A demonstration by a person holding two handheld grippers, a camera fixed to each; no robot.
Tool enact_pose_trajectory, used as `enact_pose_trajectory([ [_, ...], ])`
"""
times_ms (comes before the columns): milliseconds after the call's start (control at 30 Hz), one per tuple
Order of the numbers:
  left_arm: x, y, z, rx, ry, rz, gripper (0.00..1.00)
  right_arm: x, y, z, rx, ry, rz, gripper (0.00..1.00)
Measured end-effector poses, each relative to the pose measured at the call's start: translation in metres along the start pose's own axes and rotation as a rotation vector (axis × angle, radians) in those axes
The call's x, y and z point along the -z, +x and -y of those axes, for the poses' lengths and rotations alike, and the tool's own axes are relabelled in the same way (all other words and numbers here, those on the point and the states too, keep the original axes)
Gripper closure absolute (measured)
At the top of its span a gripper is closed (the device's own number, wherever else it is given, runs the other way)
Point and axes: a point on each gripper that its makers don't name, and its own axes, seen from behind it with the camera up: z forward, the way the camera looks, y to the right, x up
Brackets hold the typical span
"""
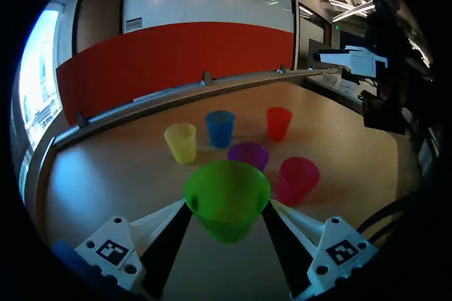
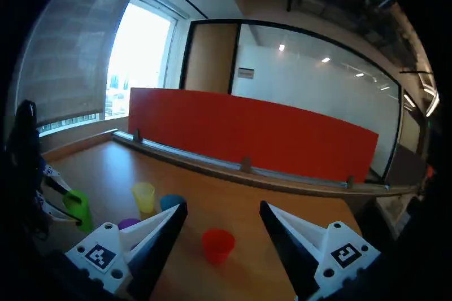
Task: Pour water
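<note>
My left gripper (image 1: 227, 206) is shut on an upright green cup (image 1: 227, 196), one finger pressing each side. Beyond it on the wooden table (image 1: 113, 177) stand a purple cup (image 1: 248, 155), a magenta cup (image 1: 296, 179), a yellow cup (image 1: 181, 142), a blue cup (image 1: 220, 127) and a red cup (image 1: 278, 122). My right gripper (image 2: 222, 213) is open and holds nothing, well above the red cup (image 2: 218, 244). The right gripper view also has the green cup (image 2: 79, 206) at far left in the left gripper (image 2: 59, 199), plus the yellow cup (image 2: 143, 196) and blue cup (image 2: 171, 201).
A red partition (image 1: 181, 58) with a metal rail runs along the table's far edge. In the left gripper view the right gripper (image 1: 353, 59) and the dark-sleeved person holding it stand at the right. A bright window (image 2: 138, 64) lies to the left.
</note>
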Motion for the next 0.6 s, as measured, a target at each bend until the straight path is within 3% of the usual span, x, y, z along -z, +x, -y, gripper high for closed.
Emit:
enact_pose_trajectory([
  [200,0.020,0.008,0.001,0.040,0.029,-0.013,0.15,-0.017,0.002,0.013,0.037,0.064,0.025,0.00],
  [600,0.046,0.017,0.001,0.080,0.072,-0.032,0.15,-0.053,-0.006,0.044,0.112,0.197,0.108,0.01],
])
